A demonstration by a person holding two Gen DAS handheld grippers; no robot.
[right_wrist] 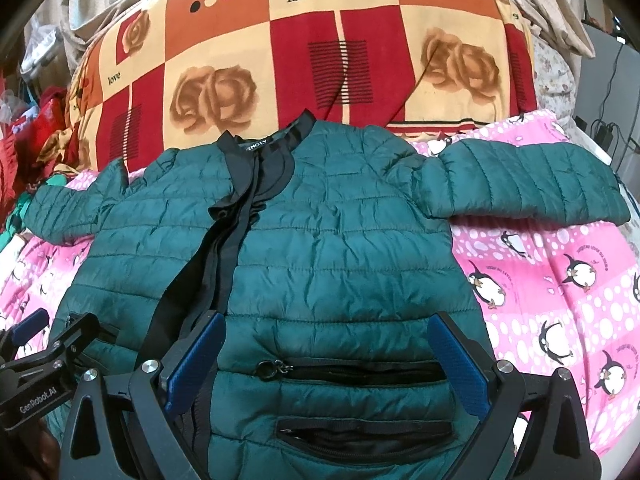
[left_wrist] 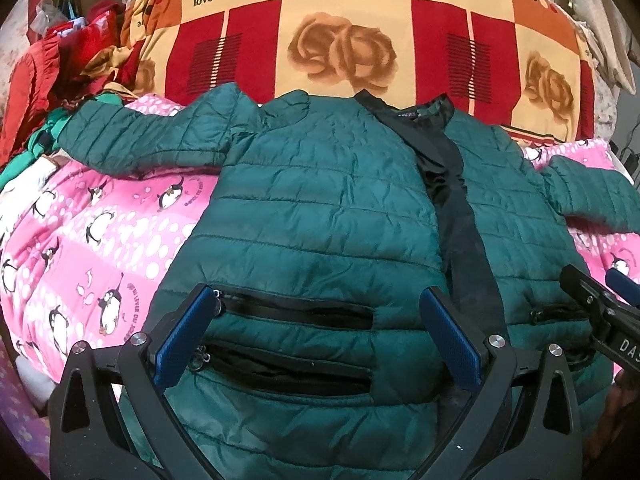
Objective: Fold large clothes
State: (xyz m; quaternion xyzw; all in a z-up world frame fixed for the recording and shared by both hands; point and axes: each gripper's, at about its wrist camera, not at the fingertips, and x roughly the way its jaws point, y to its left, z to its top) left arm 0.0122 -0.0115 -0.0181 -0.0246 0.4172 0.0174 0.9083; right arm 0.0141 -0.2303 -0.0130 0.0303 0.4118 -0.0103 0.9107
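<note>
A dark green quilted jacket point(left_wrist: 320, 208) lies flat, front up, on a pink penguin blanket point(left_wrist: 92, 232), sleeves spread to both sides. It also shows in the right wrist view point(right_wrist: 328, 232). Its black zipper placket point(left_wrist: 456, 200) runs down the middle. My left gripper point(left_wrist: 316, 316) is open and empty, just above the jacket's left half near two black pocket zippers point(left_wrist: 296, 312). My right gripper point(right_wrist: 326, 344) is open and empty above the right half near its pockets point(right_wrist: 360, 372). Each gripper shows at the edge of the other's view.
A large red, orange and cream rose-patterned quilt point(left_wrist: 352, 32) is piled behind the jacket. Red and green clothes point(left_wrist: 72, 64) are heaped at the far left. Cables and a chair point(right_wrist: 612, 92) stand at the far right. The pink blanket point(right_wrist: 560, 280) extends right.
</note>
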